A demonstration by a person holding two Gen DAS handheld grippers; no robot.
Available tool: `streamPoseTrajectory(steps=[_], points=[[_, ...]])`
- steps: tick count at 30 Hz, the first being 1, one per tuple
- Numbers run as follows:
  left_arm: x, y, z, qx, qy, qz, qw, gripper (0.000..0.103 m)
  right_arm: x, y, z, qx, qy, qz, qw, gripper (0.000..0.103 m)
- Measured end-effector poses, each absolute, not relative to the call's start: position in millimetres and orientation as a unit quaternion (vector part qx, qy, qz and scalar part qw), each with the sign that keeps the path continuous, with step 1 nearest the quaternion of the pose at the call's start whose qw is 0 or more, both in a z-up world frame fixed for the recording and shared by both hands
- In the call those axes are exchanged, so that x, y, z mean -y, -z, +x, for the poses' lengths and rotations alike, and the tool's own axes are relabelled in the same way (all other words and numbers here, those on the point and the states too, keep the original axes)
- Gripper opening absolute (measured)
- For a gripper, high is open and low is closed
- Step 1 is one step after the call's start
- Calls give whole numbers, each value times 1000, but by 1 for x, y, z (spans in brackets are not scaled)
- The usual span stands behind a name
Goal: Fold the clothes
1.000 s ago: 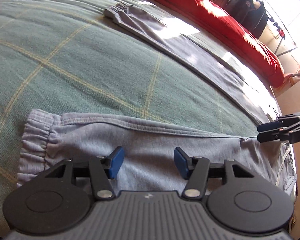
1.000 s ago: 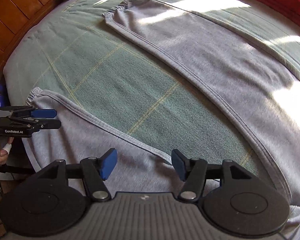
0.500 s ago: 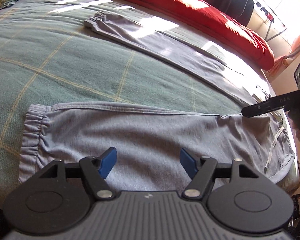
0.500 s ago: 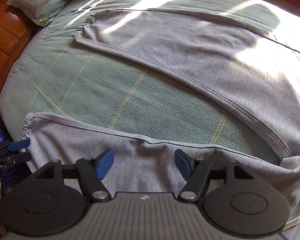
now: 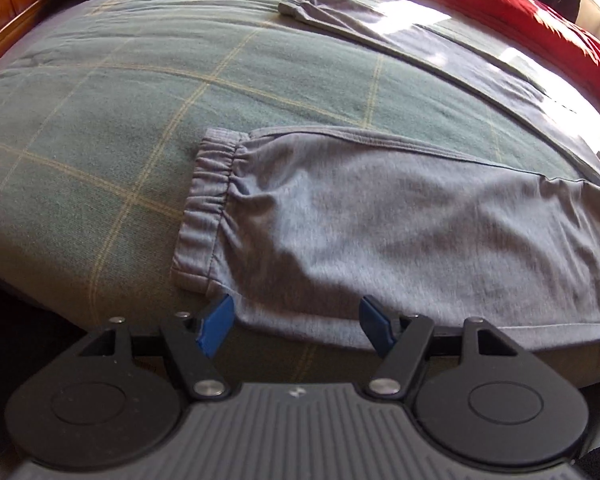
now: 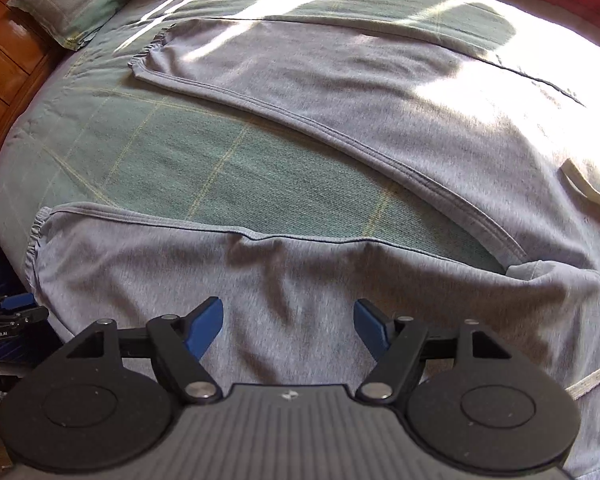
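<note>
left wrist view: the left gripper (image 5: 296, 324) is seen drawn back past the near hem of the trousers (image 5: 400, 232), jaws apart and empty. the right gripper (image 6: 288, 326), over the near leg, is opening on nothing. the trousers lie released and spread on the bed (image 5: 140, 120), so regrasping is judged next.

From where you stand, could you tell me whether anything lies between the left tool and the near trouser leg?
Nothing visible does: the left tool hovers open just off the near trouser leg, with only the green blanket around it.
</note>
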State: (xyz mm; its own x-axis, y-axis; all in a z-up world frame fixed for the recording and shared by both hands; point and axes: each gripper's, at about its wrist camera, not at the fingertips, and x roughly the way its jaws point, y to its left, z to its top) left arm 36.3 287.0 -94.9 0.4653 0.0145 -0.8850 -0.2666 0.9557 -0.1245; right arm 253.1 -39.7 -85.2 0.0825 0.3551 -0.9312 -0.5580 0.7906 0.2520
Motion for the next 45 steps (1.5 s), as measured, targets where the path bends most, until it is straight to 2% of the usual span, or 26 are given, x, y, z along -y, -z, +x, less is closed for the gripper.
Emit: streamPoseTrajectory(steps=[4, 9, 11, 13, 15, 20, 25, 28, 30, 32, 37, 40, 45], points=[[-259, 83, 64, -481, -51, -89, 871, 72, 45, 101, 243, -631, -325, -79, 700, 76], [-249, 119, 87, -510, -72, -83, 853, 72, 35, 133, 229, -649, -321, -40, 688, 76], [-254, 132, 78, -525, -92, -85, 842, 72, 30, 145, 219, -653, -320, -39, 686, 80], [-261, 134, 59, -521, -85, -97, 844, 73, 32, 148, 204, -654, -331, -40, 679, 96], [-266, 135, 46, -530, -83, -104, 838, 75, 34, 150, 190, -655, -343, -40, 672, 100], [-264, 113, 51, -532, -81, -93, 837, 74, 34, 140, 184, -659, -350, -63, 663, 99], [-241, 91, 87, -490, -52, -51, 869, 75, 32, 111, 211, -590, -321, -89, 736, 99], [-244, 106, 109, -501, -60, -64, 861, 75, 36, 120, 233, -576, -275, -92, 764, 99], [-250, 122, 112, -518, -80, -78, 848, 75, 41, 143, 242, -609, -247, -81, 750, 99], [-255, 135, 103, -525, -92, -88, 842, 76, 46, 155, 235, -616, -241, -79, 746, 103], [-260, 136, 82, -518, -95, -97, 845, 78, 55, 153, 202, -591, -270, -109, 752, 103], [-255, 125, 90, -530, -109, -89, 837, 77, 68, 144, 210, -606, -266, -71, 746, 103], [-220, 89, 100, -498, -75, -45, 863, 77, 116, 107, 221, -597, -229, 17, 769, 103]])
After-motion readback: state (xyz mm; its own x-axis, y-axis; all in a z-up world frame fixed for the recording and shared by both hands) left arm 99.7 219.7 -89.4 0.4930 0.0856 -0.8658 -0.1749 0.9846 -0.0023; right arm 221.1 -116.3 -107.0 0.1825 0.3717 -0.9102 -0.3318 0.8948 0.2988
